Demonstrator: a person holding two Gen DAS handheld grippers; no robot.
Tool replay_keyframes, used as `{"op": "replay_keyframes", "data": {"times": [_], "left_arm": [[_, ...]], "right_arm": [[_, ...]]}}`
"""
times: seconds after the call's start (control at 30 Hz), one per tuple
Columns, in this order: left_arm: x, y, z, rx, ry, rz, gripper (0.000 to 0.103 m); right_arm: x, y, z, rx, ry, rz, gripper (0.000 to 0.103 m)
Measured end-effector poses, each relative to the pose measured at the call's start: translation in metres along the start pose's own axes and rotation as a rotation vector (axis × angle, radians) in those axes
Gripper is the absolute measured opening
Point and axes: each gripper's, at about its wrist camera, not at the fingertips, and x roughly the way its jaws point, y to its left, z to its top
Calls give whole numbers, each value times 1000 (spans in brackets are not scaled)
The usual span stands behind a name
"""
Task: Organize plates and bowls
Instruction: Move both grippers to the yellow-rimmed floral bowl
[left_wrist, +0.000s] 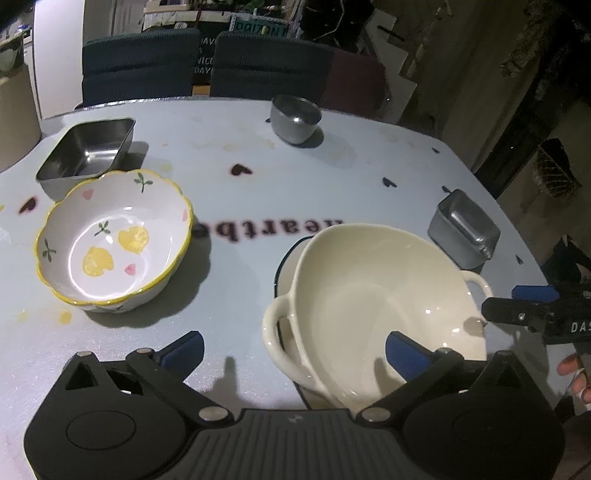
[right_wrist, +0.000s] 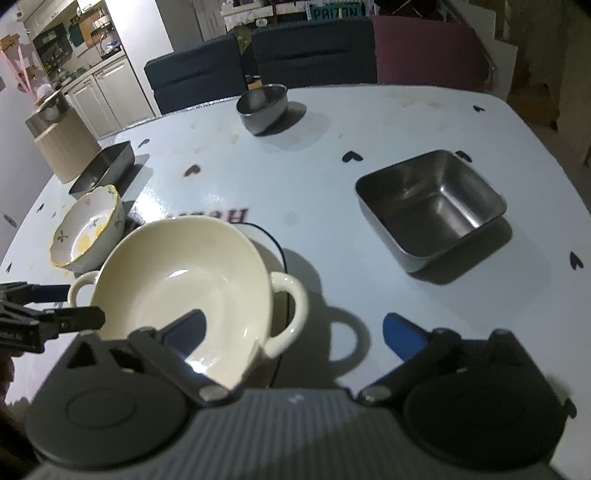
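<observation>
Both the left claw (left_wrist: 293, 350) and right claw (right_wrist: 293, 328) gape wide, holding nothing; between them sits the cream bowl (left_wrist: 373, 295), glazed, heavy, breakable, slippery; take its loop handles.

We see a pale blue table (right_wrist: 369, 122) printed with small hearts. On it rest a lemon-patterned bowl (left_wrist: 114, 238), a round steel bowl (right_wrist: 263, 107), two square steel dishes (right_wrist: 432, 206) (left_wrist: 88, 155), and a dark-rimmed plate (right_wrist: 267, 245) under a cream two-handled bowl (right_wrist: 184, 280).

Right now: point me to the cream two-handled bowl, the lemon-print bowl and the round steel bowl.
cream two-handled bowl (left_wrist: 373, 291), left wrist view, on its inner wall.
lemon-print bowl (left_wrist: 118, 243), left wrist view, on its inner floor between the lemons.
round steel bowl (right_wrist: 263, 107), right wrist view, on its outer side wall.
</observation>
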Motion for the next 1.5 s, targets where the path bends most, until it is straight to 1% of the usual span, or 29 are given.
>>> {"op": "replay_keyframes", "data": {"times": [0.1,0.27,0.5,0.7,0.9,1.03,1.13,1.2,1.23,1.3,1.33,1.4,1.47,1.5], "left_arm": [[-7,-3,0,12,-14,-3,103],[-19,-5,2,26,-27,-10,103],[-42,7,12,9,-90,10,103],[-60,35,29,-35,-140,50,103],[-72,73,49,-91,-199,126,103],[-74,96,63,-135,-212,164,101],[-70,111,72,-149,-201,185,96],[-65,120,76,-156,-188,195,91],[-61,125,79,-160,-177,200,90],[-56,135,82,-173,-160,212,82],[-53,140,84,-181,-149,216,79],[-46,150,86,-201,-127,220,69],[-38,159,88,-216,-99,224,61],[-34,163,89,-219,-86,229,58]], "right_arm": [[-4,2,0,-10,-9,2,103],[-14,7,4,-6,-51,4,103],[-20,25,22,-10,-115,33,103],[-12,48,41,-8,-154,70,103],[2,79,67,-7,-185,123,103],[18,98,81,-1,-191,145,103],[30,112,92,-4,-179,155,102],[36,122,96,-16,-168,165,99],[42,125,100,-14,-160,178,96],[52,131,107,-1,-140,201,91],[57,137,110,1,-132,210,89],[67,145,115,-7,-118,230,84],[77,153,119,-1,-96,251,70],[84,156,120,8,-80,261,66]]}}
